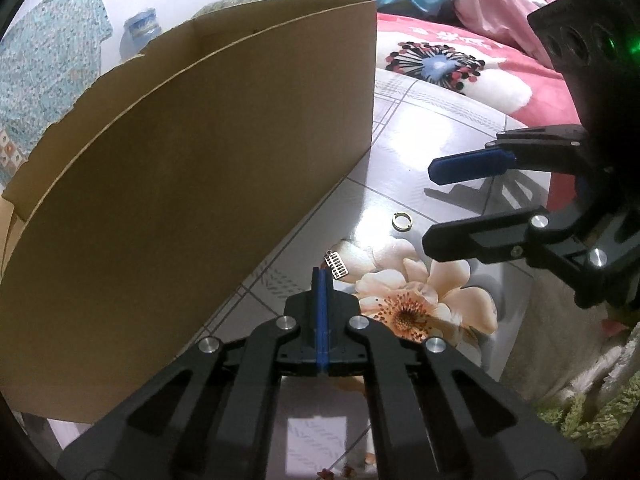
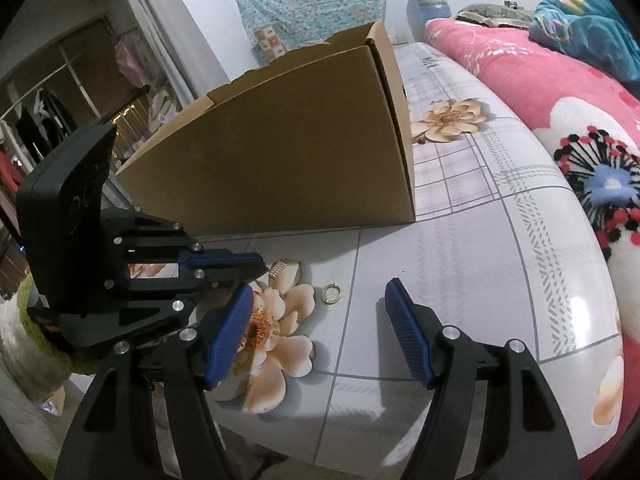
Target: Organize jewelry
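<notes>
Two pieces left out: my left gripper (image 1: 321,276) closed at the earring (image 1: 338,266), maybe pinching; ring (image 2: 331,293) untouched, right gripper (image 2: 320,336) open; nothing seen boxed (image 2: 280,168).

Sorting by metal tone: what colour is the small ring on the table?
Gold-toned ring, seen best in the right wrist view.

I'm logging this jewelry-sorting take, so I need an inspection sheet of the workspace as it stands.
Surface: glossy floral-print sheet, bare patches reflecting light.
Job's things: small gold ring lying loose; rectangular gold earring at the left gripper's tips, grip not clear.
Clutter: large brown cardboard box.
Grippers: left gripper shut; right gripper open, empty, near the ring.
Cables: nothing seen.
Surroundings: pink flowered blanket, teal cloth.
</notes>
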A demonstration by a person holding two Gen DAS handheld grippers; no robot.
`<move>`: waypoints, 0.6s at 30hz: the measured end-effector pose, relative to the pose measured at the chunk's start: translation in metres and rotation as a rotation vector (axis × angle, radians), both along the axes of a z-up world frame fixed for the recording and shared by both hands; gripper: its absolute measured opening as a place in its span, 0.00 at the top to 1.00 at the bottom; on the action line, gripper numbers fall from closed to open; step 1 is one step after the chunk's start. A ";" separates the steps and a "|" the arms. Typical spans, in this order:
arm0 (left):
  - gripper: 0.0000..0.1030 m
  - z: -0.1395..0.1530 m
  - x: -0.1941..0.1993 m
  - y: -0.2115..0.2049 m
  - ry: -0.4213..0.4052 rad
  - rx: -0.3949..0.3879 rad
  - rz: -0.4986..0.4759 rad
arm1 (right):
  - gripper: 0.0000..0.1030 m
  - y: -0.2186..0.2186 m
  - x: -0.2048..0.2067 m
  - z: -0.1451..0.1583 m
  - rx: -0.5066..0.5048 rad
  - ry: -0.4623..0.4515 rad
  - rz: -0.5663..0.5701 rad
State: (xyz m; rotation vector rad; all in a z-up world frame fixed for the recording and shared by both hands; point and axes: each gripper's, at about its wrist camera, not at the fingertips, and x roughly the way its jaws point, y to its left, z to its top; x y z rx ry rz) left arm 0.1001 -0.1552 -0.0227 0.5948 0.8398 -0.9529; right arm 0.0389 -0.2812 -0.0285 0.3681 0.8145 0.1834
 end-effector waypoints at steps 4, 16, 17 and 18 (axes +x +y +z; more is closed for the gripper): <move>1.00 0.001 0.002 0.006 0.007 -0.018 0.019 | 0.35 -0.001 -0.002 0.002 -0.003 -0.004 -0.004; 1.00 0.015 0.001 0.026 0.002 -0.075 0.068 | 0.35 0.005 -0.005 0.008 -0.011 -0.015 0.007; 1.00 0.014 0.002 0.028 0.001 -0.073 0.079 | 0.35 0.007 -0.005 0.008 -0.011 -0.017 0.012; 1.00 0.014 0.003 0.029 0.003 -0.071 0.091 | 0.35 0.009 -0.003 0.009 -0.009 -0.022 0.019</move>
